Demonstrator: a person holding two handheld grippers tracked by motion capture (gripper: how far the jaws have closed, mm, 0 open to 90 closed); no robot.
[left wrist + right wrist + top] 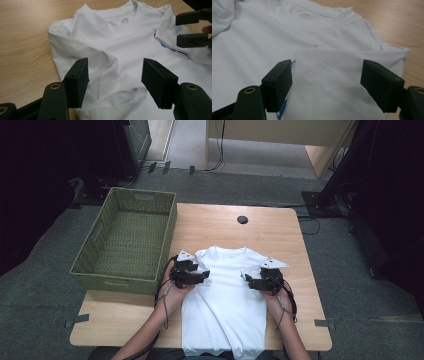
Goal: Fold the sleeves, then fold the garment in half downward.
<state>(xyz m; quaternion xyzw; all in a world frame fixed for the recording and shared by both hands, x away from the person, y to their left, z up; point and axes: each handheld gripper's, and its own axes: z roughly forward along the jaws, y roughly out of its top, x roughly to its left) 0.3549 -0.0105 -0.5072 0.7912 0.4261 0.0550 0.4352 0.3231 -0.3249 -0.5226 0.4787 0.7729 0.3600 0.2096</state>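
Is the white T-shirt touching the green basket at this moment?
Apart. The high view shows a strip of bare wooden table between the white T-shirt and the green basket along the shirt's left side.

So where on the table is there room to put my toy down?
Bare wood lies on the table beyond the shirt, around the black hole, and at the near left corner below the basket. The basket itself is empty. The middle is crowded: the left gripper and right gripper are on the shirt.
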